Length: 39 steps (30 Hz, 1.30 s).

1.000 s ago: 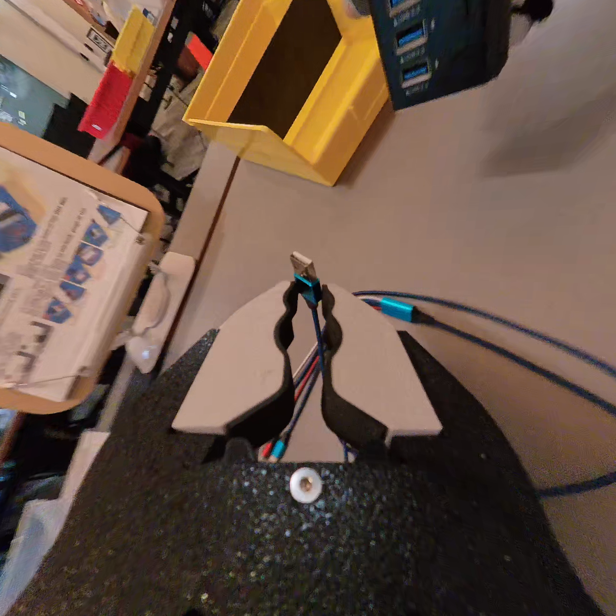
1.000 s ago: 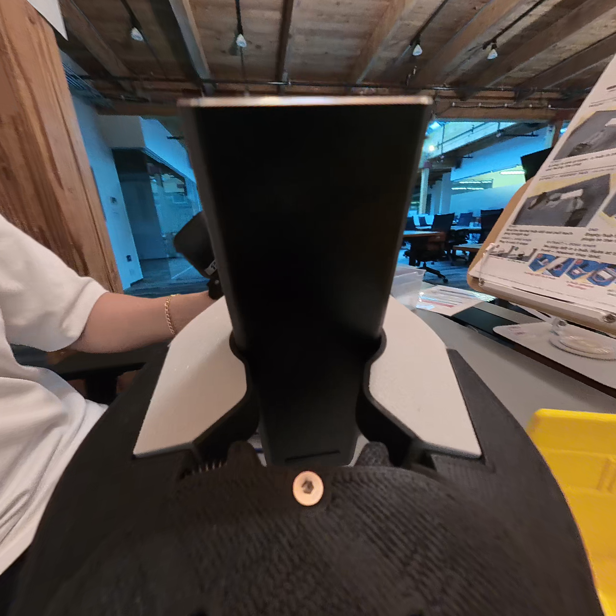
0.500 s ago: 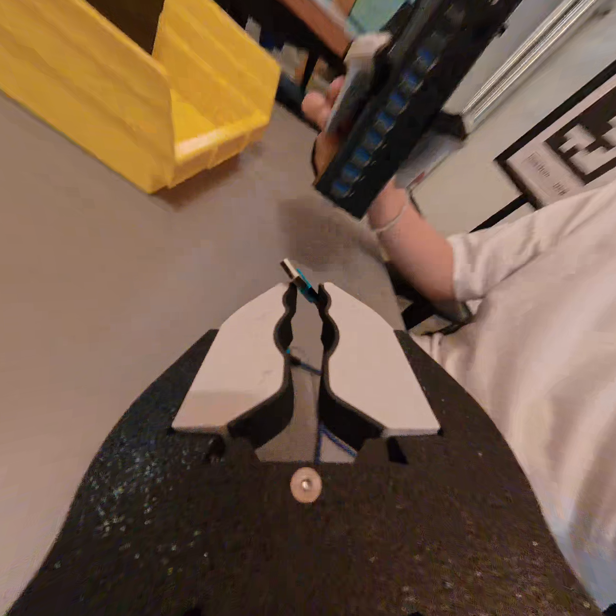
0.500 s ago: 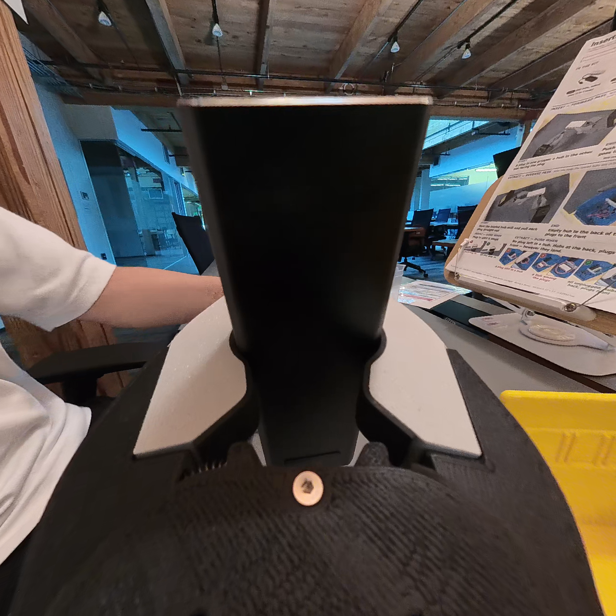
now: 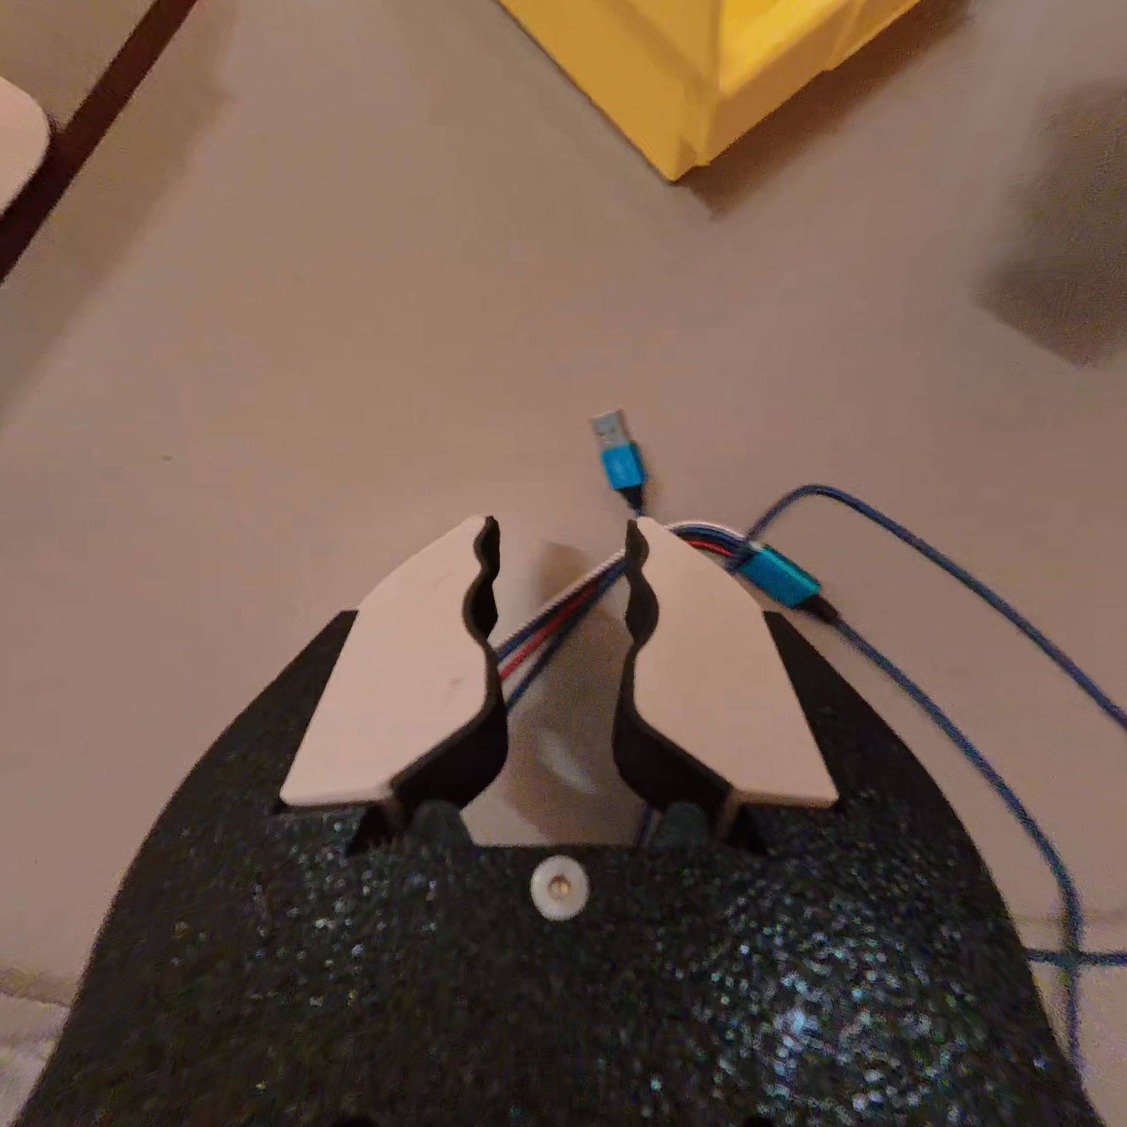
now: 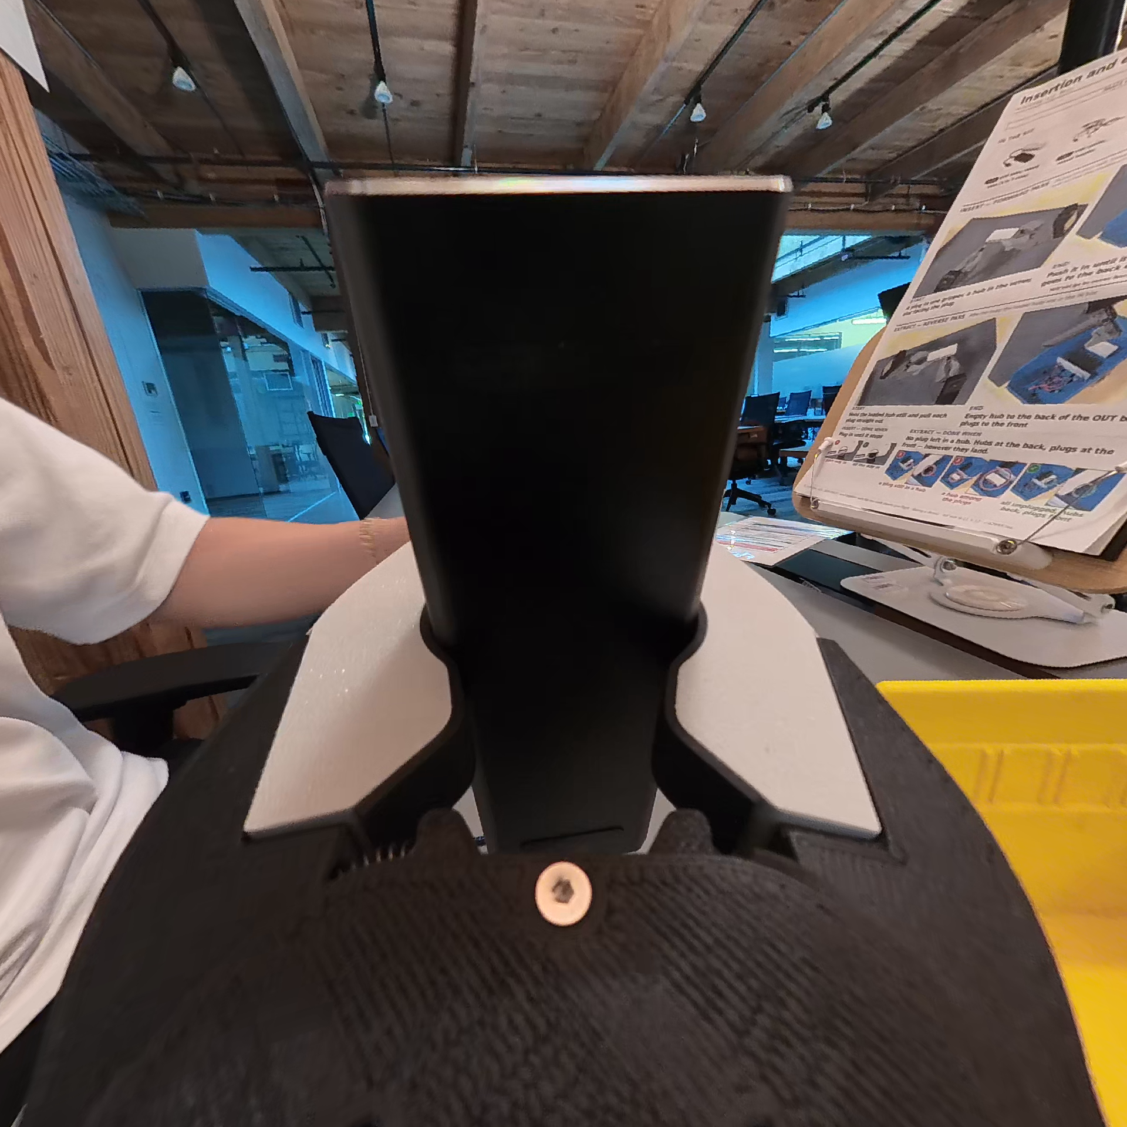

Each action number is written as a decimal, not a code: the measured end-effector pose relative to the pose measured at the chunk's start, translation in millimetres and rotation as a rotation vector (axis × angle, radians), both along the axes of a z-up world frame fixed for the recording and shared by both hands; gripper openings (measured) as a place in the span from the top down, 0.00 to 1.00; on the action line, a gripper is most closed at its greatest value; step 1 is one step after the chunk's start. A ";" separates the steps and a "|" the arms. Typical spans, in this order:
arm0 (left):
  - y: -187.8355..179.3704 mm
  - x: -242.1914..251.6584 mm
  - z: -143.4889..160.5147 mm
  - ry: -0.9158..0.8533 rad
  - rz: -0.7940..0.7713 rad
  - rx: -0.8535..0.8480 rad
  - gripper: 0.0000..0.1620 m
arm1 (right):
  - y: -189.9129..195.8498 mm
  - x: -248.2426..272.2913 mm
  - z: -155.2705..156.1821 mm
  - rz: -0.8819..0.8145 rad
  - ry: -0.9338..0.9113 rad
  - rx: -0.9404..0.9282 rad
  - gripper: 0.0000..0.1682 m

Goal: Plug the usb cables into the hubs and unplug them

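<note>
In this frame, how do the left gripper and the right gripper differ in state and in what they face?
The left gripper is open and empty, while the right gripper is shut on the black hub. The left gripper points down at the table, where the blue USB plug lies loose ahead of its right finger; the right gripper points out into the room, holding the hub upright. Both have pale fingers on black bodies.

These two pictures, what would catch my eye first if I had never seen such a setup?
Likely the tall black hub, standing upright and clamped in the right tongs, filling the middle of the right wrist view. Next, the bright yellow bin at the top of the left wrist view. Then the blue USB plug lying on the table just beyond the open left tongs.
</note>
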<state>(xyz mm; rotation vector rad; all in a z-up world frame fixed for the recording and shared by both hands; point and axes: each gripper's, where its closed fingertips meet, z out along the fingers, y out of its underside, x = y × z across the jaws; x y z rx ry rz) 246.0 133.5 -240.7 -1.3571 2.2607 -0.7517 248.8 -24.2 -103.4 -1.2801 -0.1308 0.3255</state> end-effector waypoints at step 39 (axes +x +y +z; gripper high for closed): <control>-40.3 -90.5 -37.1 0.646 -0.142 -0.493 0.97 | 1.4 -1.0 -4.0 -0.019 -0.046 -0.044 0.56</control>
